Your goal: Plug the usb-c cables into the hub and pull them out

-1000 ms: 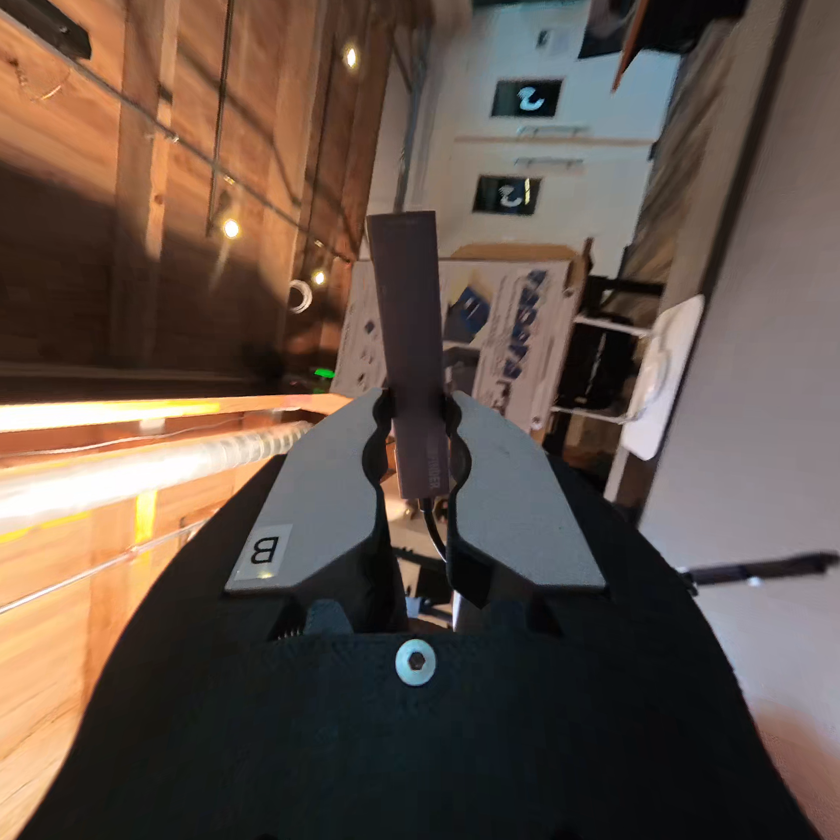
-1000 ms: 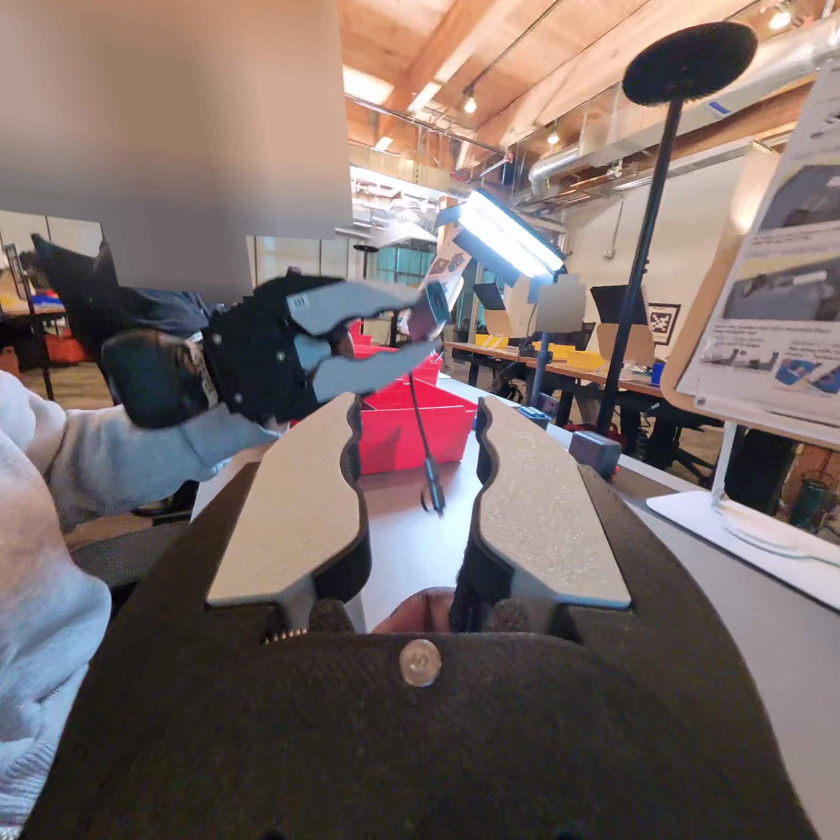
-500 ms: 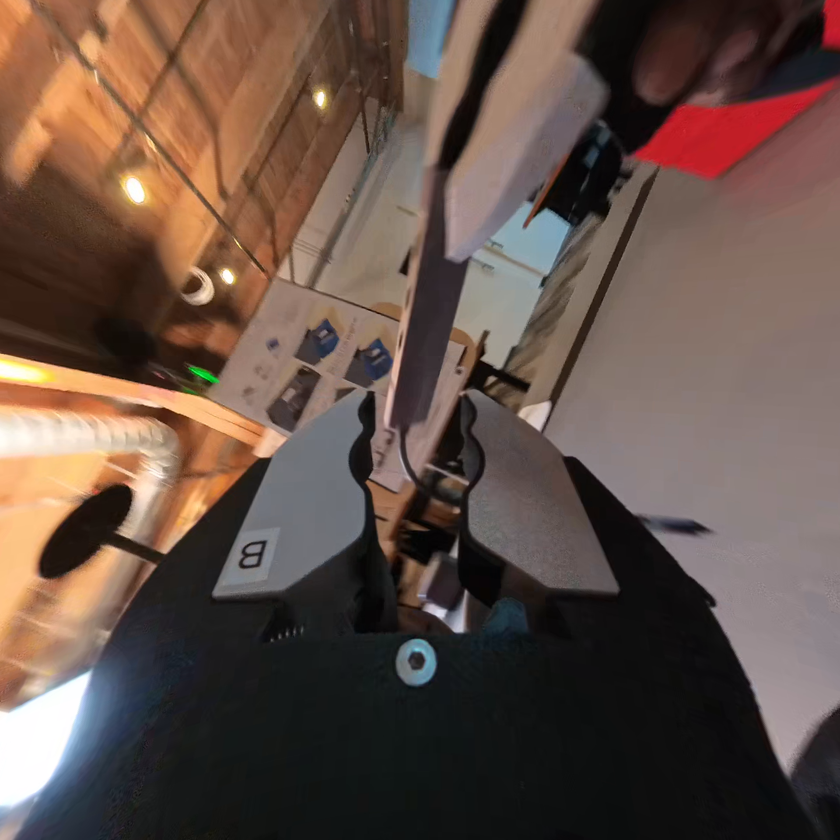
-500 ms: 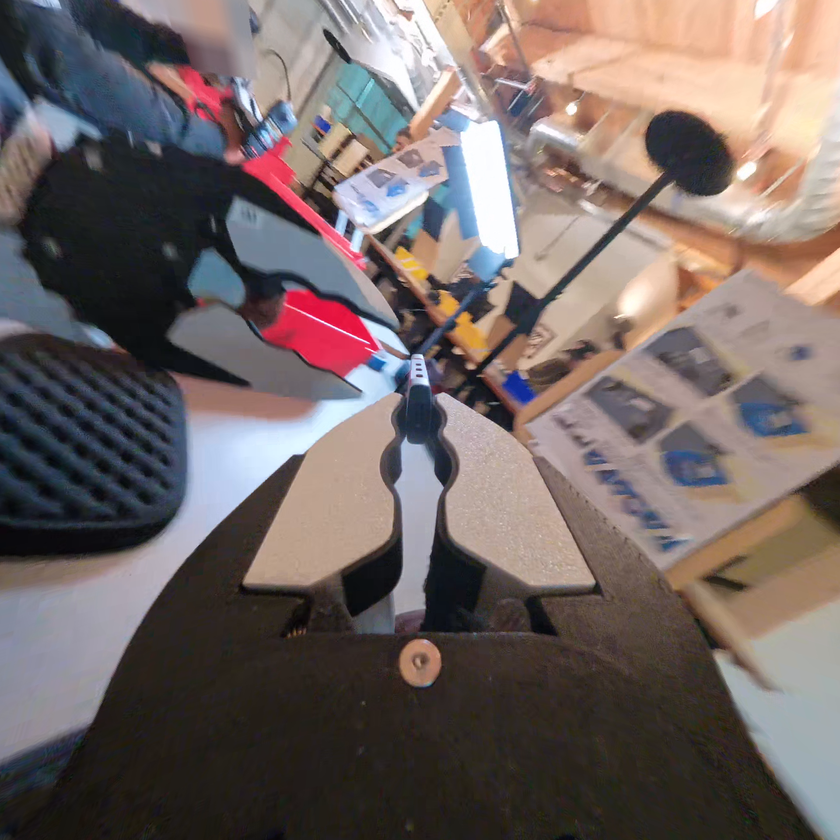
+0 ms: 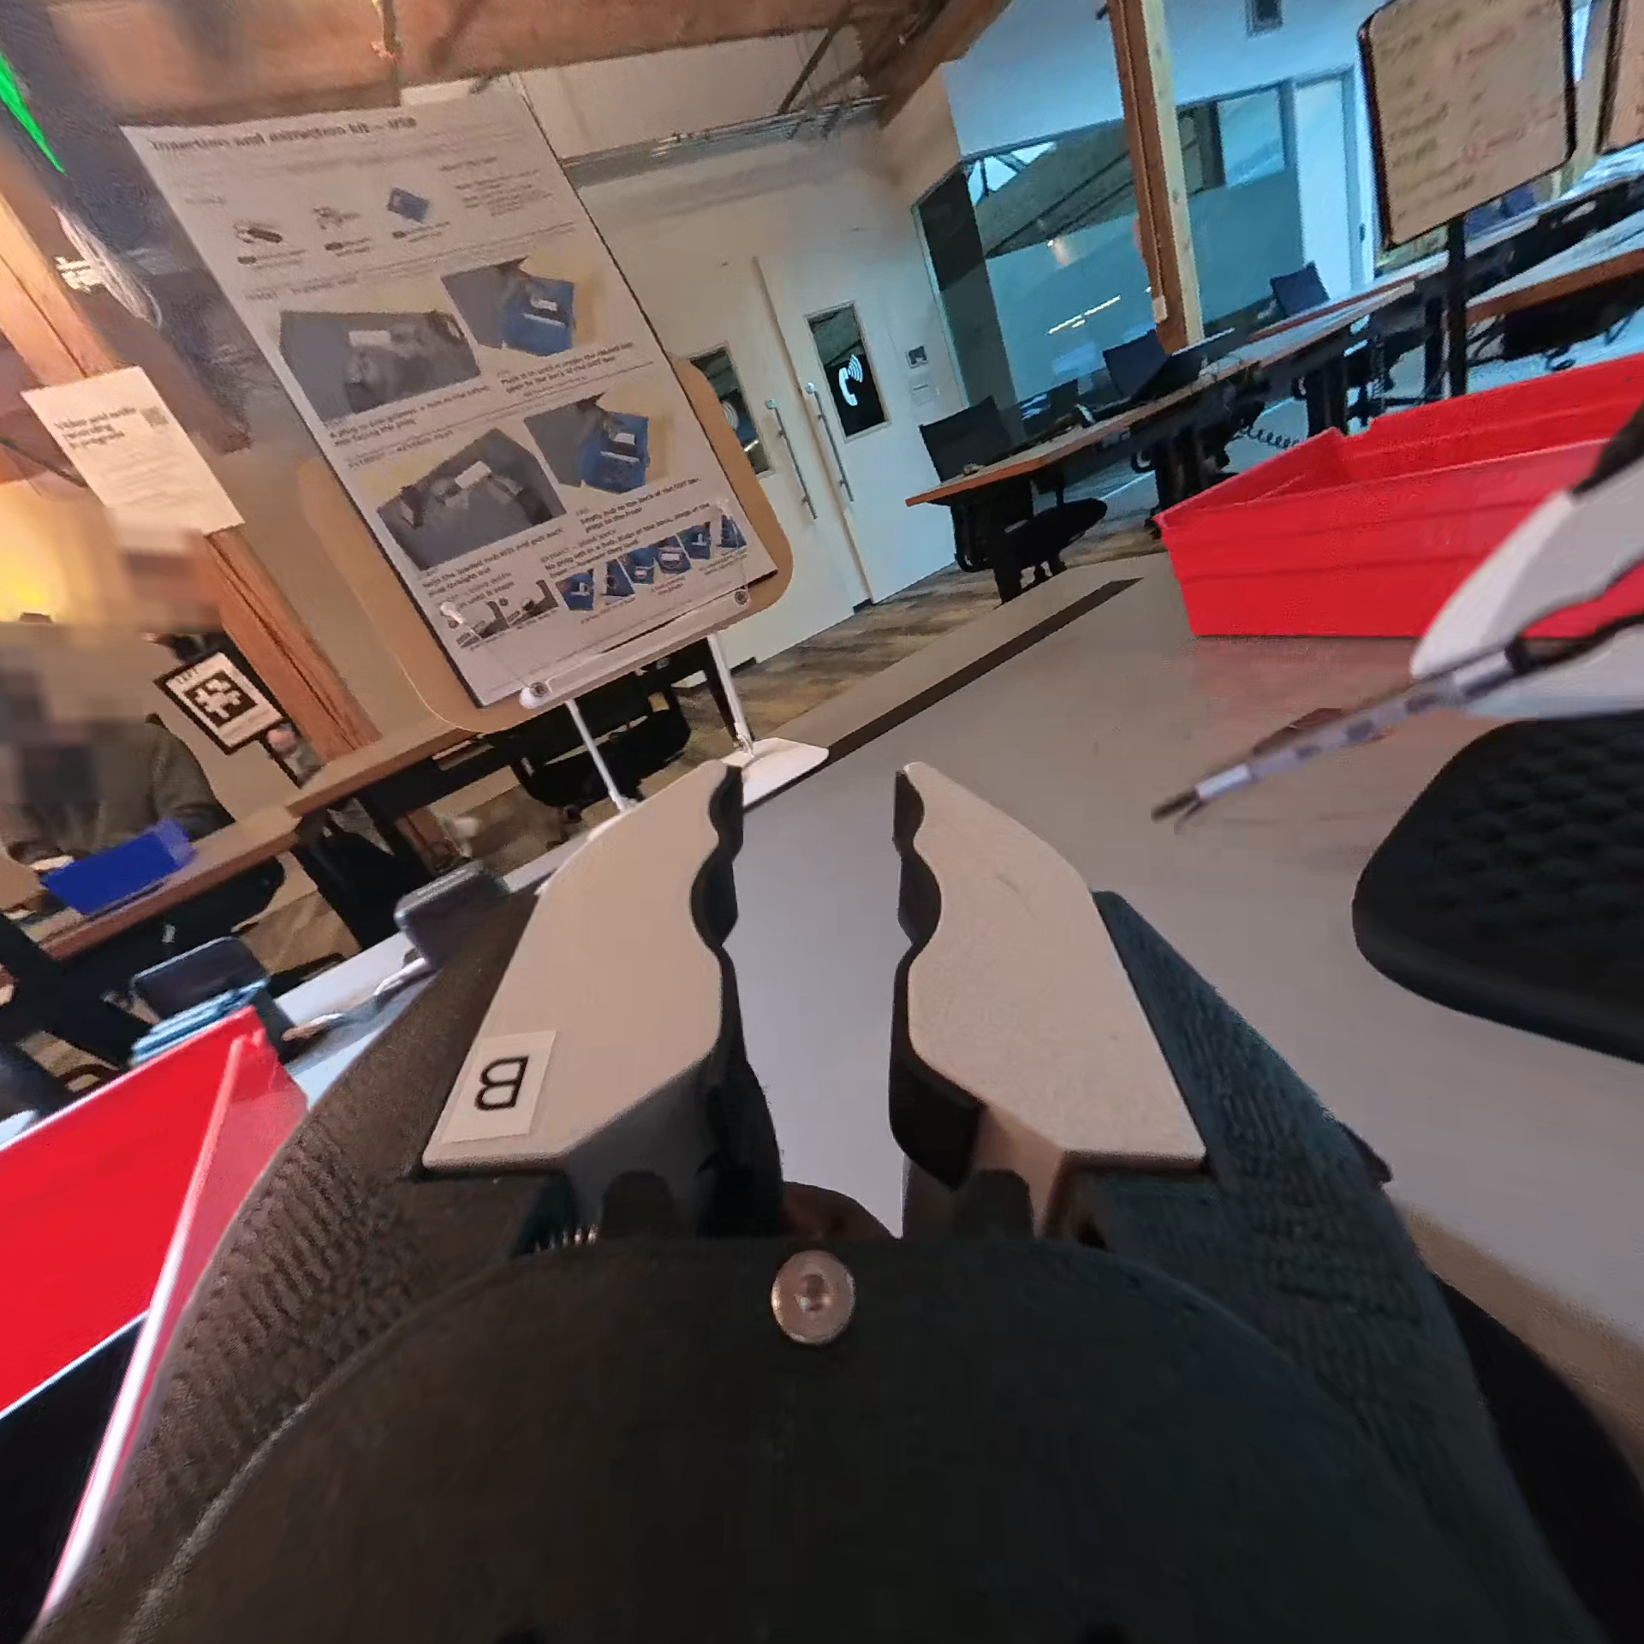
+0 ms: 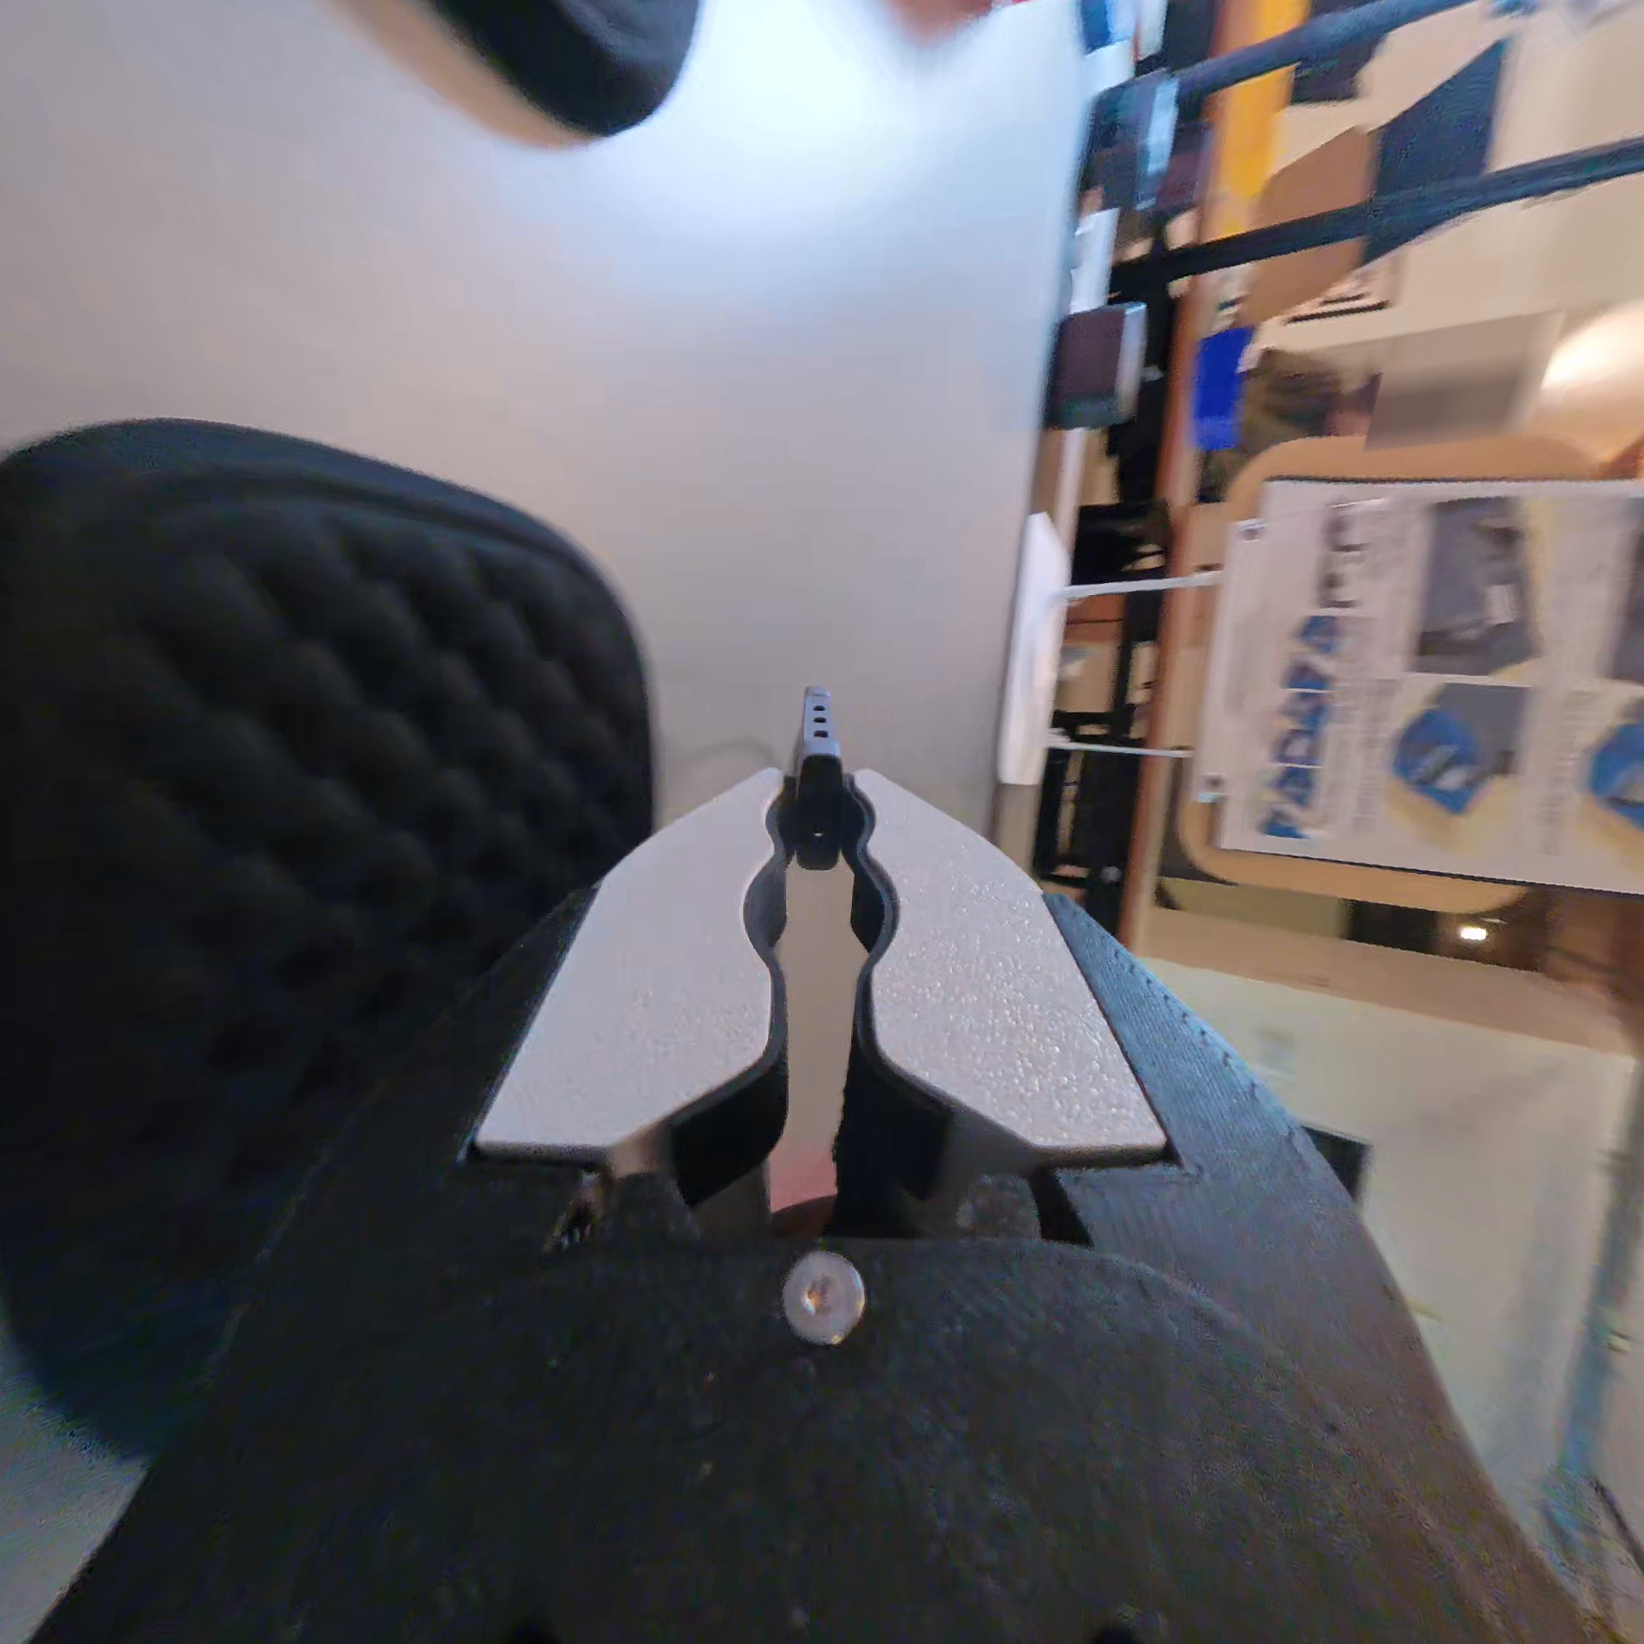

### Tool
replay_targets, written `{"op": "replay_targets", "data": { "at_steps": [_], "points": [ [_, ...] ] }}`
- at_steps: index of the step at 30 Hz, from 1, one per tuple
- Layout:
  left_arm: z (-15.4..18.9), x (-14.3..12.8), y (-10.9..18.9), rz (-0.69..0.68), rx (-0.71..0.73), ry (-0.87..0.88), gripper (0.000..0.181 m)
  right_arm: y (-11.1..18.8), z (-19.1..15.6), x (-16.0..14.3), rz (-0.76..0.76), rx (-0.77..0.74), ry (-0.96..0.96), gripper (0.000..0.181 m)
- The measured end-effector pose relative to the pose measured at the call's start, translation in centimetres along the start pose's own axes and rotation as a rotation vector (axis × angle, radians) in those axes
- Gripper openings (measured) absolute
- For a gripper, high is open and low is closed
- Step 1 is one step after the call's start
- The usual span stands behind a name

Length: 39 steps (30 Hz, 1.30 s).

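The right gripper [image 6: 818, 783] pinches the slim grey hub [image 6: 817, 729] edge-on at its fingertips; the left gripper [image 5: 814, 783] stands wide and empty over the grey table [image 5: 1023, 712]. Judged step — readying the hub; next, fetch a cable — none visible. Beyond the hub stands an instruction board [image 5: 463, 391]; a lettered sticker [image 5: 500, 1085] marks one left finger.

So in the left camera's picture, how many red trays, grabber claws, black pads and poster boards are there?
red trays: 2
grabbers: 2, the left gripper, open, and the right gripper, clamping the hub
black pad: 1
poster board: 1
Total: 6
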<state>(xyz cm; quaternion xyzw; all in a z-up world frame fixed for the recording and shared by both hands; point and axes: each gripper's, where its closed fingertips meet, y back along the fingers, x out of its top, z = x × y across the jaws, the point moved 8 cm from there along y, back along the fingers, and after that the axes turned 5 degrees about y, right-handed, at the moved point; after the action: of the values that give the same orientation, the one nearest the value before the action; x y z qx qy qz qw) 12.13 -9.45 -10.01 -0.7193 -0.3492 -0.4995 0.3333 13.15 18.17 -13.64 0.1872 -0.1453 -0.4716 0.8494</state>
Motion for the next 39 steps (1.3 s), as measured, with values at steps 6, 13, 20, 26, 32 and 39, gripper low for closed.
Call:
{"op": "replay_targets", "data": {
  "at_steps": [6, 13, 20, 26, 32, 39],
  "points": [
    [-0.6, 0.8, 0.0, 0.012, -0.077, 0.173, 0.035, -1.0, -3.2, 0.6, 0.049, 0.300, -0.244, 0.022],
    [-3.5, 2.1, 1.9, -0.051, -0.120, 0.240, 0.042, 0.2, -0.8, -0.9, 0.307, 0.503, -0.620, 0.053],
    [-12.4, 0.5, 9.0, -0.446, 0.195, 0.330, 0.042, 0.1, 3.6, -3.8, 1.122, 0.015, -1.229, 0.064],
    [-15.8, -2.6, 10.6, -0.702, 0.315, 0.227, 0.046, -1.8, 2.7, -5.7, 1.172, -0.061, -1.441, 0.074],
    [-20.5, -7.6, 8.2, -1.018, 0.198, 0.092, 0.047, -1.9, 2.2, -5.1, 1.148, -0.078, -1.398, 0.069],
    [-21.7, -10.7, 6.8, -1.117, 0.204, -0.110, 0.042, -2.0, 2.2, -5.7, 1.157, -0.104, -1.462, 0.061]
  ]
}}
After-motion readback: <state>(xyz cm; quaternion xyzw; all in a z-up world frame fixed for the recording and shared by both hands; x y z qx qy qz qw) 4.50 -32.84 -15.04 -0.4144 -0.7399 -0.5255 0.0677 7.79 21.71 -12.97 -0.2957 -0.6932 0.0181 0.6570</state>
